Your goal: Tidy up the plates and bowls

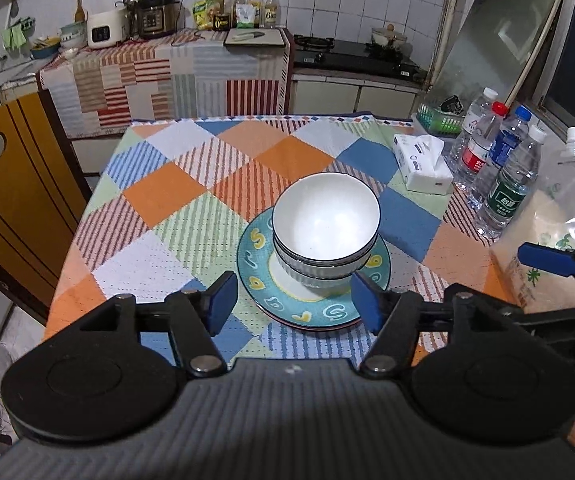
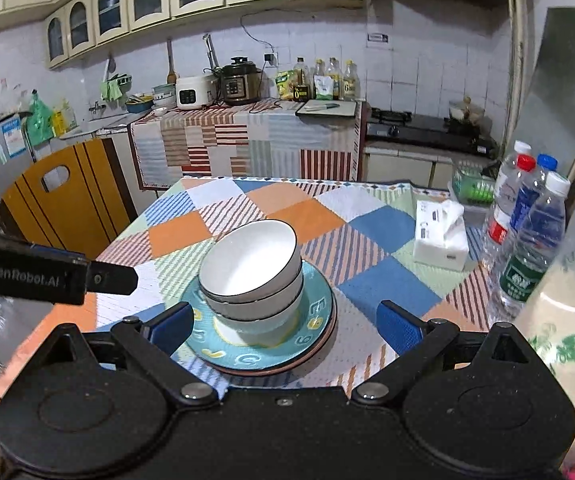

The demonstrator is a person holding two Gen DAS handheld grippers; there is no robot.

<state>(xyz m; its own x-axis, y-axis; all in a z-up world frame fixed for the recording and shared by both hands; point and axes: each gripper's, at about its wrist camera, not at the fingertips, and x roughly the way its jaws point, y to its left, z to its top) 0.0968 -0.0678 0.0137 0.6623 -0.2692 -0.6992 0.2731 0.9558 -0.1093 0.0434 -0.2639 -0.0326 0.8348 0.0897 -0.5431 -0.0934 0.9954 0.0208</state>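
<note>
Stacked white bowls (image 1: 326,226) with dark rims sit nested on a teal plate (image 1: 261,280) with yellow and white marks, which lies on another plate on the checked tablecloth. In the right wrist view the same bowls (image 2: 251,268) lean slightly on the teal plate (image 2: 315,320). My left gripper (image 1: 293,304) hovers above the near edge of the plates, open, nothing between its blue pads. My right gripper (image 2: 285,326) is also open and empty, held above the plates' near side. Part of the right gripper (image 1: 547,258) shows at the left wrist view's right edge.
A tissue pack (image 1: 421,164), several water bottles (image 1: 507,184) and a large bag of rice (image 1: 547,248) stand along the table's right side. A wooden chair (image 1: 11,184) stands at the left. A counter with cookers (image 1: 155,14) lies beyond.
</note>
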